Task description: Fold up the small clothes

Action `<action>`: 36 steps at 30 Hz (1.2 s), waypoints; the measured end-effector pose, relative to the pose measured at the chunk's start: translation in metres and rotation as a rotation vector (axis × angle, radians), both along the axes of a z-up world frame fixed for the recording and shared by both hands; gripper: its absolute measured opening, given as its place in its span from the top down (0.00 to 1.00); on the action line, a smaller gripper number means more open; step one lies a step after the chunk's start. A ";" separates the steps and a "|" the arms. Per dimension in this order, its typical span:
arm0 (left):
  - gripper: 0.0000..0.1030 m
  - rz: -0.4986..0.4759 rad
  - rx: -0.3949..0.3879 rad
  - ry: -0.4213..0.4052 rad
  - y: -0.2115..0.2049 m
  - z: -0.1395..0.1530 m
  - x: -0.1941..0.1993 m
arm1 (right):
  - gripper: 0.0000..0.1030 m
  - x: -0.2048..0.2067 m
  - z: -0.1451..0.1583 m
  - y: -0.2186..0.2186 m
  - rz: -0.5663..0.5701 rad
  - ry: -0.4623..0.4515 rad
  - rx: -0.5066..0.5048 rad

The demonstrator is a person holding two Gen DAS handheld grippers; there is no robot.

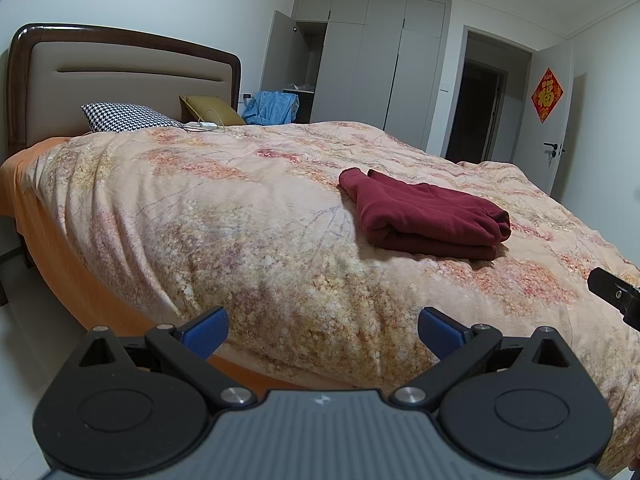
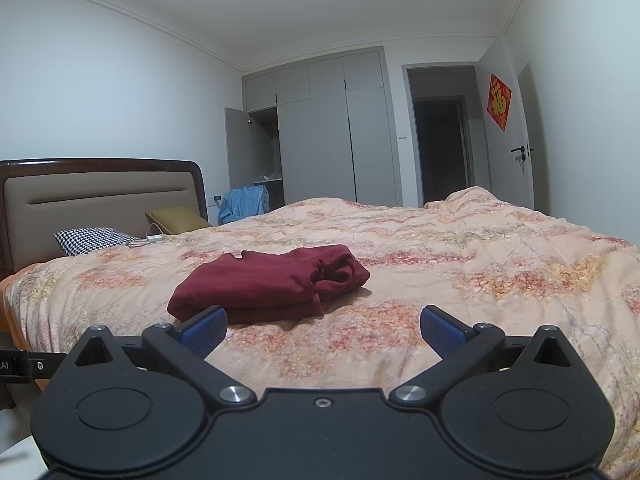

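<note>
A dark red garment (image 1: 424, 216) lies folded into a compact bundle on the floral quilt (image 1: 240, 208) of the bed. In the right wrist view the same garment (image 2: 264, 284) sits just beyond my left fingertip. My left gripper (image 1: 323, 330) hovers at the near edge of the bed, open, with nothing between its blue pads (image 1: 204, 334). My right gripper (image 2: 323, 330) is also open and empty, low over the quilt (image 2: 460, 264), a short way back from the garment. Part of the right gripper (image 1: 616, 294) shows at the right edge of the left wrist view.
A houndstooth pillow (image 1: 128, 118), an olive cushion (image 1: 210, 110) and a white charger with cable (image 1: 202, 125) lie by the headboard (image 1: 120, 76). Blue cloth (image 1: 272, 108) hangs beside the open wardrobe (image 1: 360, 60). A doorway (image 1: 480, 100) stands beyond the bed.
</note>
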State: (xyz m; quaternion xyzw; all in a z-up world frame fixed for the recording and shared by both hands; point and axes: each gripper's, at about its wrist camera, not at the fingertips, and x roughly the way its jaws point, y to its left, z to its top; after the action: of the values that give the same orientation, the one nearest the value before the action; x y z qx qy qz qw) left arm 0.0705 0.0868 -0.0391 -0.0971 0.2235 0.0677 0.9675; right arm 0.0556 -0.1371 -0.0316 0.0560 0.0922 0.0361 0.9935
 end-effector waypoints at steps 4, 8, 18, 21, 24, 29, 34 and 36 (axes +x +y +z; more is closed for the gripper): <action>0.00 0.000 0.000 0.000 0.000 0.000 0.000 | 0.00 0.000 0.000 0.000 0.000 0.001 0.000; 0.00 0.000 0.000 -0.001 0.000 0.000 0.000 | 0.00 0.000 0.000 0.000 0.000 0.000 -0.001; 0.00 0.002 -0.001 -0.002 0.000 -0.001 -0.001 | 0.00 0.000 0.000 0.000 0.000 0.001 0.000; 0.00 0.004 0.005 0.004 0.000 0.000 0.000 | 0.00 0.000 0.000 0.000 0.000 0.001 0.000; 0.00 0.063 0.075 0.028 -0.006 0.001 0.001 | 0.00 0.000 0.001 0.000 0.000 0.002 0.000; 0.00 0.115 0.162 0.055 -0.013 0.001 0.004 | 0.00 0.000 -0.001 0.000 0.002 0.004 0.000; 0.00 0.100 0.160 0.034 -0.012 0.003 0.001 | 0.00 0.000 -0.001 0.000 0.002 0.005 0.000; 0.00 0.099 0.161 0.031 -0.011 0.003 0.000 | 0.00 0.000 -0.001 0.000 0.002 0.005 0.000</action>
State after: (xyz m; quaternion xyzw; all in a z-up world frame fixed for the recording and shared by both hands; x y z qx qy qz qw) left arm 0.0708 0.0755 -0.0361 -0.0290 0.2273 0.1347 0.9640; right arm 0.0558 -0.1373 -0.0323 0.0560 0.0947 0.0370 0.9932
